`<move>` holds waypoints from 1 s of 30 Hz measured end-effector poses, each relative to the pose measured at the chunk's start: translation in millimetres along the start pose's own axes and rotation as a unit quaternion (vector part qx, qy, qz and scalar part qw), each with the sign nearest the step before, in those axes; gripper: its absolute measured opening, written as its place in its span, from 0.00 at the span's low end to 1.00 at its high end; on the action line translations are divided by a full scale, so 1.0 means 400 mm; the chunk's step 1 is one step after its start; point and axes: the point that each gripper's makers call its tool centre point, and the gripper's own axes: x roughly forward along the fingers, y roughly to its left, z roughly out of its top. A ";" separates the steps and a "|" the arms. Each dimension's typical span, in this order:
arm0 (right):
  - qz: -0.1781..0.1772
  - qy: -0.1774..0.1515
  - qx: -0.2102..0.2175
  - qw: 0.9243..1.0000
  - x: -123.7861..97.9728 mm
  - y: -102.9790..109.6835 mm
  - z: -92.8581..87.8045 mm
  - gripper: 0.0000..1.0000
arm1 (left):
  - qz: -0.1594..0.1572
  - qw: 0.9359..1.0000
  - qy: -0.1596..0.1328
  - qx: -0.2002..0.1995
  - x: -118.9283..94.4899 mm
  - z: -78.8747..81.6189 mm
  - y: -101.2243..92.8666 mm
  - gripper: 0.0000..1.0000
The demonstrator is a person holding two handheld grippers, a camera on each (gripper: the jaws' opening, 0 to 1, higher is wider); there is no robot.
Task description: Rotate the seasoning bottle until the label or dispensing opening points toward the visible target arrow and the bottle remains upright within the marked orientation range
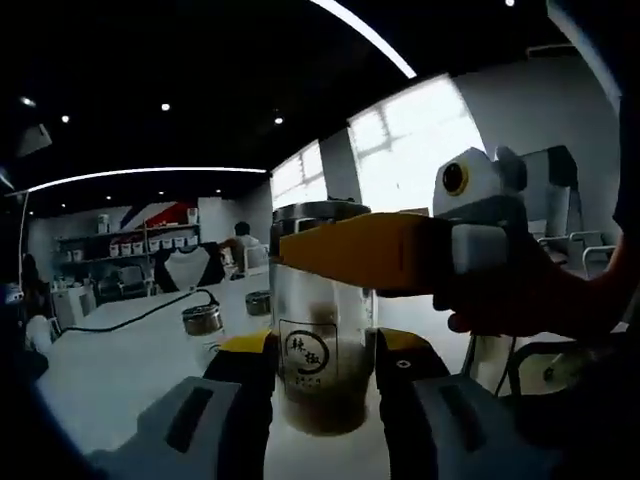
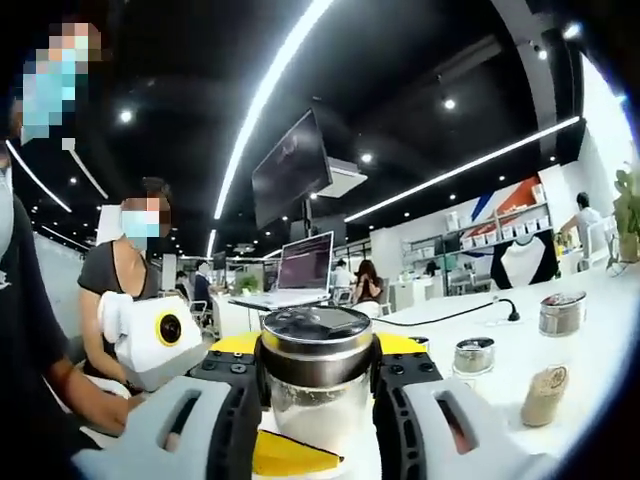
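Seasoning bottle [image 1: 322, 345] clamped by both grippers

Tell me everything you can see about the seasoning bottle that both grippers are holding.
The seasoning bottle is a clear glass-like jar with a shiny metal cap, standing upright. A square label with dark characters faces the left gripper view, and brownish contents sit at the bottom. The left gripper clamps its lower body from both sides. The right gripper closes on it just under the cap, its yellow finger crossing the jar's upper part in the left gripper view.
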 end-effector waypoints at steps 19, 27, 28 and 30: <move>0.057 0.013 0.021 0.998 -0.036 0.000 0.014 0.39 | -0.174 0.974 -0.036 -0.139 -0.013 0.027 -0.047 0.41; 0.087 0.016 0.008 0.996 -0.041 0.023 0.020 0.39 | -0.195 0.969 -0.042 -0.149 -0.009 0.032 -0.062 0.41; 0.087 0.016 0.009 0.996 -0.041 0.023 0.020 0.39 | -0.195 0.968 -0.042 -0.151 -0.010 0.033 -0.064 0.41; 0.088 0.016 0.012 0.996 -0.041 0.023 0.018 0.39 | -0.195 0.968 -0.041 -0.150 -0.010 0.031 -0.064 0.41</move>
